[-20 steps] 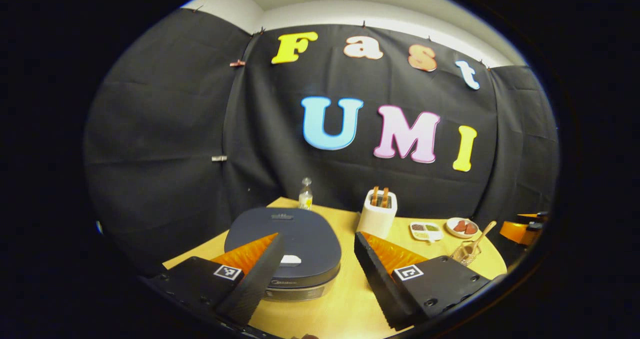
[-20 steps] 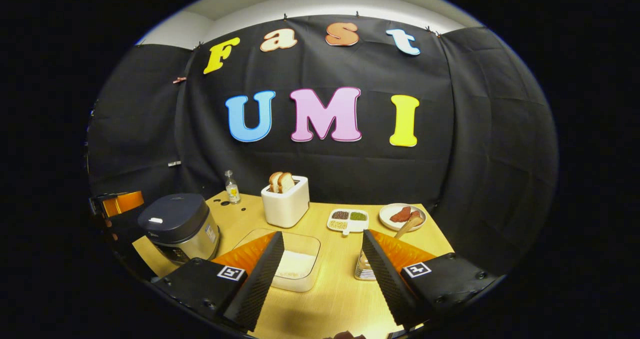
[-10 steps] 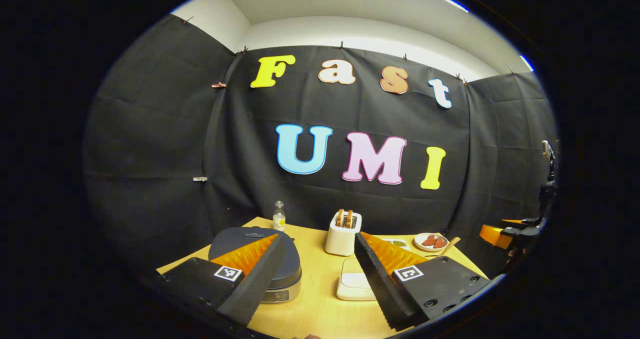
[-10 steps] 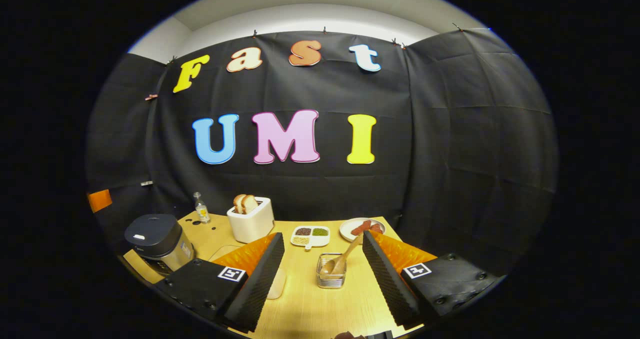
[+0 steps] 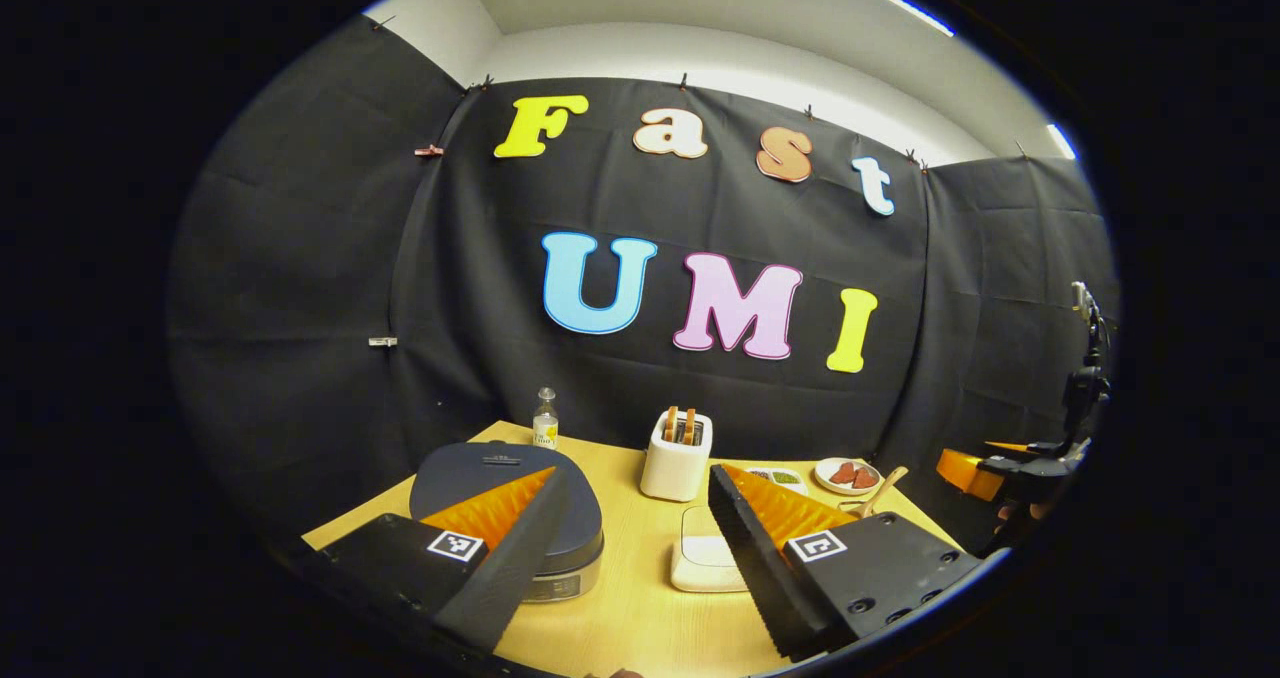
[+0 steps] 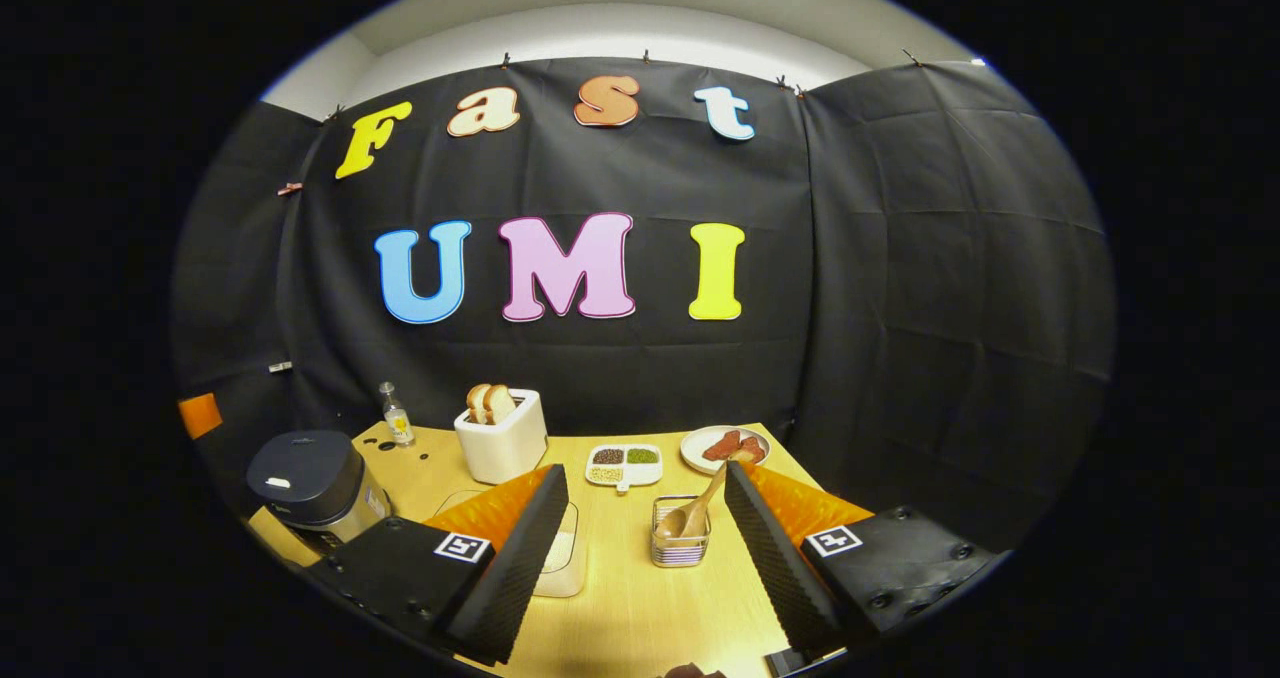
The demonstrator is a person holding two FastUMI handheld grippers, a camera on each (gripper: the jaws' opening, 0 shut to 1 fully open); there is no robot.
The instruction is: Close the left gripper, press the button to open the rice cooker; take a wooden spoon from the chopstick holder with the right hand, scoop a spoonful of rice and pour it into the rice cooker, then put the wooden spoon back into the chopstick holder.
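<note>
The rice cooker (image 5: 470,473) (image 6: 303,470) stands at the table's left with its dark lid down; a small white button (image 6: 277,482) shows on the lid. My left gripper (image 5: 635,473) is open, back from the cooker, its left finger overlapping the lid in the picture. The metal chopstick holder (image 6: 679,548) holds the wooden spoon (image 6: 697,511), which leans right. The holder sits between the fingers of my right gripper (image 6: 643,476), farther off; that gripper is open with nothing in it. A white rice container (image 5: 700,558) (image 6: 565,558) lies mid-table.
A white toaster (image 6: 503,438) with bread, a small bottle (image 6: 396,419), a sectioned dish (image 6: 623,464) of grains and a plate (image 6: 722,448) of red food line the back of the wooden table (image 6: 640,608). Black cloth walls close in behind.
Both grippers have drawn back from the table. The cooker now looks smaller in the left gripper view, its lid still down. The holder has come out from behind the right gripper's right finger.
</note>
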